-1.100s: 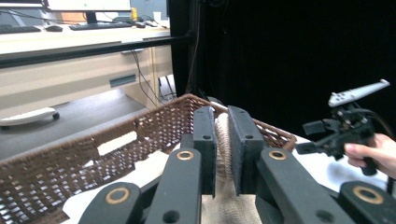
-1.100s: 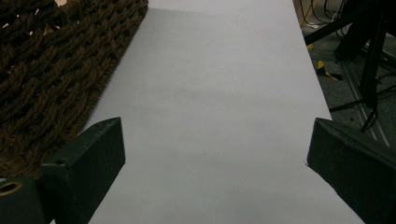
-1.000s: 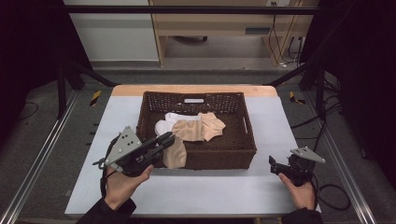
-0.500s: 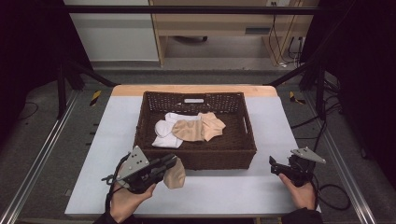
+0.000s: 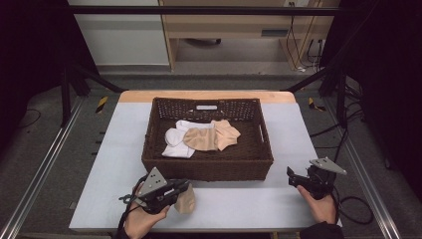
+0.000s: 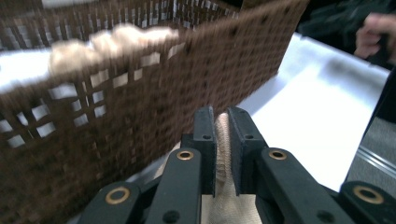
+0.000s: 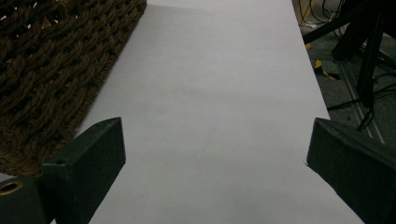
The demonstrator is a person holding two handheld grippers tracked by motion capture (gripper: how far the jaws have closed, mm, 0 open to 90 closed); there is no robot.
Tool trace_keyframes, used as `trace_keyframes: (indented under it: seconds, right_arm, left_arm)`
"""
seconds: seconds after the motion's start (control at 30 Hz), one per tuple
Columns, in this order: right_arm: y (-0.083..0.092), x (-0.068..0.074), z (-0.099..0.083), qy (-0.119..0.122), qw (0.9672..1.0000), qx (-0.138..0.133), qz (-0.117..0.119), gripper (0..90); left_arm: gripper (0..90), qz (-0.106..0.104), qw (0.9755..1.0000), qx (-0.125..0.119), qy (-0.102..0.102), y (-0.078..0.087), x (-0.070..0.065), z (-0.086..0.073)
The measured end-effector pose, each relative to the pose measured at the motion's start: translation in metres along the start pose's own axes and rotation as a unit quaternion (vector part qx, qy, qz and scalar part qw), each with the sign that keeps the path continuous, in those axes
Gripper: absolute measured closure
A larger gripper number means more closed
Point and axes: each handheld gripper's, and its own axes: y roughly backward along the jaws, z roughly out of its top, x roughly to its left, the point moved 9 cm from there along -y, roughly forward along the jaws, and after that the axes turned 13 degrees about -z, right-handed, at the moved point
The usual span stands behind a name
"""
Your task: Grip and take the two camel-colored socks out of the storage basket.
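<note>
So I've got the left gripper (image 5: 185, 188) parked low over the white tabletop (image 5: 124, 149), just in front of the near wall of the dark brown woven wicker basket (image 5: 209, 167), and my guess is that's because the beige fabric sock (image 5: 185, 200) is meant to end up on the open table there rather than in the basket. In the left gripper view the two black jaws are nearly pressed together, with a thin ribbed fold of that sock (image 6: 223, 149) pinched between them, and the rest of it hanging down toward the table. Can't tell if the bottom of it is actually touching the surface yet. Inside the basket there's a white sock (image 5: 178, 141) on the left with two more beige socks (image 5: 211, 136) overlapping it, so presumably those are waiting their turn. The right gripper (image 5: 293, 177) sits well apart, off past the basket's near right corner, probably just kept out of the way. In its own view the jaws are spread wide with nothing between them, only bare table and the basket's edge (image 7: 51, 70).
</note>
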Motion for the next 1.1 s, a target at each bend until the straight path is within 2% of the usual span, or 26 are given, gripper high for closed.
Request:
trace_keyframes:
  seconds: [0.13,0.23,0.3,0.33,0.37,0.43,0.5,0.67,0.73,0.77,0.9,1.1]
  right_arm:
    - [0.0,0.0,-0.001,0.001,1.0,0.001,0.0,4.7]
    - [0.0,0.0,-0.001,0.003,1.0,0.001,-0.001,4.8]
    - [0.0,0.0,-0.001,0.002,1.0,0.002,0.0,4.7]
    - [0.0,0.0,-0.001,0.002,1.0,0.003,0.0,4.8]
    - [0.0,0.0,-0.001,0.002,1.0,0.003,0.0,4.8]
    - [0.0,0.0,-0.001,0.004,1.0,0.002,0.0,4.8]
    - [0.0,0.001,-0.001,0.006,1.0,0.002,0.0,4.8]
    - [0.0,0.0,-0.001,0.004,1.0,0.002,-0.001,4.8]
    - [0.0,-0.001,-0.001,0.002,1.0,0.002,-0.001,4.8]
    - [0.0,-0.001,-0.001,0.002,1.0,0.002,-0.001,4.8]
    - [0.0,0.0,-0.001,0.002,1.0,0.002,0.0,4.6]
    - [0.0,0.0,-0.001,0.0,1.0,0.001,0.002,4.3]
  left_arm:
    - [81.0,0.015,0.9994,0.029,0.002,-0.009,0.009,-0.016]
    - [78.8,0.022,0.9991,0.037,-0.001,-0.012,0.01,-0.02]
    - [77.6,0.026,0.999,0.037,-0.005,-0.011,0.011,-0.02]
    - [71.5,0.03,0.9988,0.037,-0.008,-0.011,0.012,-0.019]
    - [71.5,0.033,0.9987,0.036,-0.011,-0.011,0.013,-0.019]
    - [62.2,0.042,0.9987,0.029,-0.007,-0.009,0.015,-0.018]
    - [58.4,0.042,0.9989,0.021,-0.002,-0.006,0.015,-0.016]
    - [54.0,0.044,0.999,-0.011,-0.004,0.008,0.009,0.0]
    - [52.9,0.047,0.9983,-0.033,-0.009,0.017,0.008,0.016]
    - [52.5,0.047,0.9983,-0.033,-0.009,0.017,0.008,0.016]
    - [50.8,0.053,0.9968,-0.06,-0.008,0.027,0.013,0.036]
    - [49.6,0.068,0.9946,-0.075,-0.021,0.032,0.023,0.064]
